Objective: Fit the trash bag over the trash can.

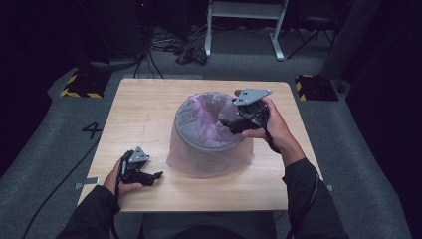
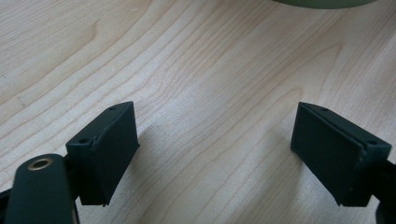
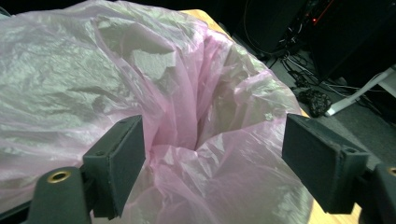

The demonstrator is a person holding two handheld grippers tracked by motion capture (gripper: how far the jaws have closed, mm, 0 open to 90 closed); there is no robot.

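Pink bag point(image 1: 209, 119) lining the bin point(image 1: 199, 142).
I'm holding my right gripper point(image 1: 225, 123) spread over its rim, left gripper point(image 1: 158, 175) spread above the counter point(image 1: 144, 104).

You are working at a light wooden table point(image 1: 144, 107) with a visible grain, square-cornered and standing on grey carpet. Near its middle, a little toward your right, a grey bin point(image 1: 209, 139) stands upright on the top. A thin pink bag point(image 1: 201, 162) lines the bin, folds over the rim and hangs down the outside to the tabletop, where its hem spreads around the base. In the left gripper view you see bare, pale planks with wavy grain, and the edge of the bin at the top. The near left part of the table carries your left hand point(image 1: 122, 181), resting on the wood.
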